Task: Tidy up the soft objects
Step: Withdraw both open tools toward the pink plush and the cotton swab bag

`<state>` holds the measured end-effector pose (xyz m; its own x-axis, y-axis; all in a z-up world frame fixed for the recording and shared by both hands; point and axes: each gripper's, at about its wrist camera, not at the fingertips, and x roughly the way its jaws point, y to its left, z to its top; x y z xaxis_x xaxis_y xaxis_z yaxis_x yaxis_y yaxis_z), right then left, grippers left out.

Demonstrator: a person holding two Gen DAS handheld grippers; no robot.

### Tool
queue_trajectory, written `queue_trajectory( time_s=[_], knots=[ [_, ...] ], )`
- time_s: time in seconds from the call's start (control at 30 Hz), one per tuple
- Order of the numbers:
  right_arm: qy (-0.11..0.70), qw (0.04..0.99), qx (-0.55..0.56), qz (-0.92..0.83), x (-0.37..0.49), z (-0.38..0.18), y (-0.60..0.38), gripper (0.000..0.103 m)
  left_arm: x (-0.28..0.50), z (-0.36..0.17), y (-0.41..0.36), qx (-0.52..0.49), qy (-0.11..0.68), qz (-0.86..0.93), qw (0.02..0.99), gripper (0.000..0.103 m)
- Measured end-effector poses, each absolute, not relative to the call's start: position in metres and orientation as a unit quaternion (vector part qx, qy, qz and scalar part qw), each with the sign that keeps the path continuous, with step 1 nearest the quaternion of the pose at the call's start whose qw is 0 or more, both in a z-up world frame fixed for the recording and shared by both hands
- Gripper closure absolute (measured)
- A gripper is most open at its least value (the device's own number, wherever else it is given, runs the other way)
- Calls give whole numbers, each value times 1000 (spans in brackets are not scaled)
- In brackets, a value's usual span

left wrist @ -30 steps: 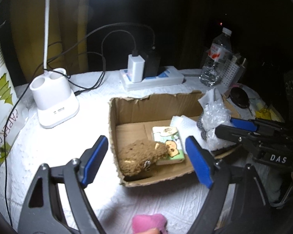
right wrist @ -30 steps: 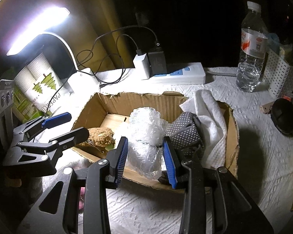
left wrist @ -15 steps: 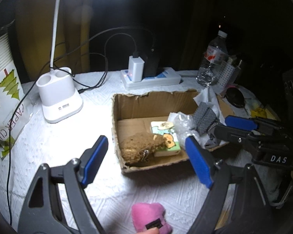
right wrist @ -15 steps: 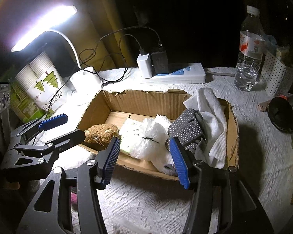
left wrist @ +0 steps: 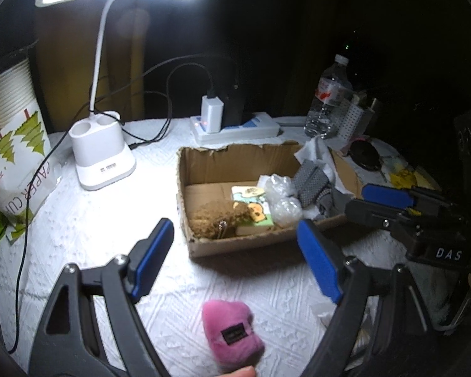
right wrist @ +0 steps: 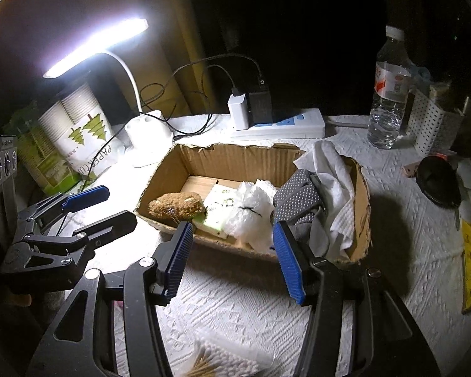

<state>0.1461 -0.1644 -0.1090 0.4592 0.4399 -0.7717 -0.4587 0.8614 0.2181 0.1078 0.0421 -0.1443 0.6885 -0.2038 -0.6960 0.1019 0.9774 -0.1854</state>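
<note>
A torn cardboard box (left wrist: 245, 169) holds a brown plush (left wrist: 216, 216), a clear bubble-wrap bundle (left wrist: 282, 194), a grey dotted cloth (left wrist: 311, 185) and a white tissue (left wrist: 314, 150). A pink plush (left wrist: 232, 330) lies on the white table cover in front of the box, below my left gripper (left wrist: 235, 235), which is open and holds nothing. My right gripper (right wrist: 232, 229) hovers open before the box's near wall (right wrist: 235, 248), short of the bubble wrap (right wrist: 251, 210) and grey cloth (right wrist: 298, 198). The brown plush (right wrist: 175, 205) sits at the box's left end. Each gripper shows in the other's view, the left (right wrist: 119, 204) and the right (left wrist: 358, 198).
A lit desk lamp with a white base (left wrist: 102, 154) stands left of the box, and a paper-cup pack (left wrist: 12, 144) is at the far left. Behind are a power strip (left wrist: 235, 128) with cables and a water bottle (left wrist: 328, 100). A black round object (right wrist: 438, 182) lies right; cotton swabs (right wrist: 216, 361) lie near.
Both grippers drew back and up from the box. The right gripper's jaws widened and let go of the bubble wrap, which now lies in the box. The pink plush came into fuller view.
</note>
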Motion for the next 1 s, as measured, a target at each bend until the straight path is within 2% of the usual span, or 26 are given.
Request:
queue_trajectory(
  time_s=[1.0],
  knots=[
    [446,860,-11,246,57,-109,-183,47,25,-144,29,-63,377,-106,918,21]
  ],
)
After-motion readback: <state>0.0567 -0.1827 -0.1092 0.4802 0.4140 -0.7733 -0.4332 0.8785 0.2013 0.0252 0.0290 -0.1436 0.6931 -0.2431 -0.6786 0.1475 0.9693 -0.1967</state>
